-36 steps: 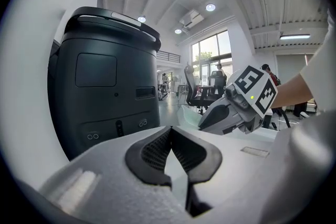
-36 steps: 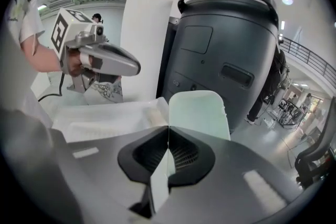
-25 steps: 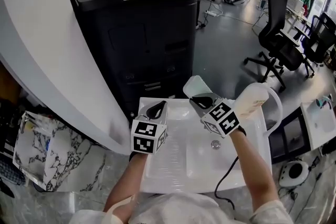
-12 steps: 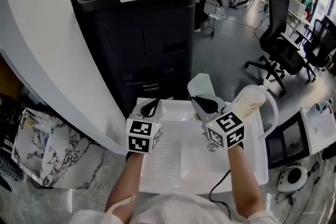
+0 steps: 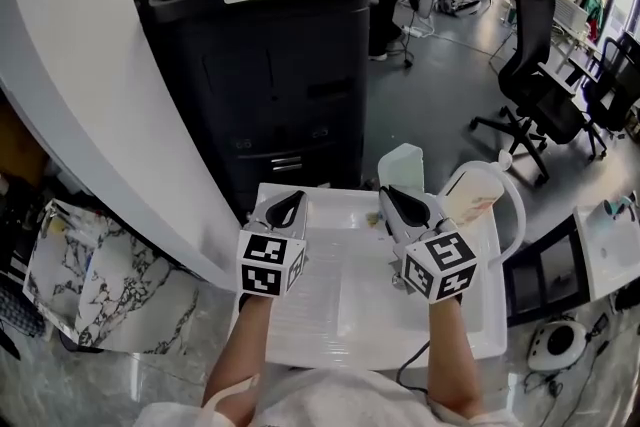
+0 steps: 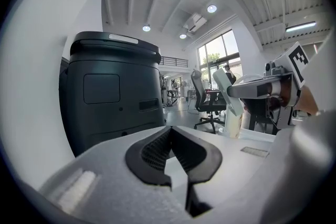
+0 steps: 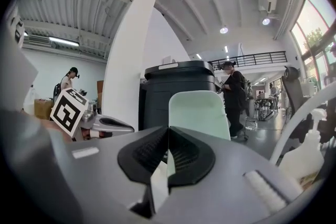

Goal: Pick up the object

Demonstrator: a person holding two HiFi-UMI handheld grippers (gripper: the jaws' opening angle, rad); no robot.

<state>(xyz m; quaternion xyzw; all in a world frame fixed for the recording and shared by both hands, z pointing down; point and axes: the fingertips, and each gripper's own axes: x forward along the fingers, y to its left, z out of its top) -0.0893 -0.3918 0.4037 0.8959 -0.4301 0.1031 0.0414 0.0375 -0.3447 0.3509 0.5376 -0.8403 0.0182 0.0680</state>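
Pale green thin plastic sheet pinched by lower edge in right gripper jaws; likely light, stiff, slippery. Left gripper jaws clenched, empty.

Sink before machine, bottle right

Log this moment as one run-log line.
right gripper: shut on green board, held in air | left gripper: shut, empty | sink: below both | bottle: at sink's right
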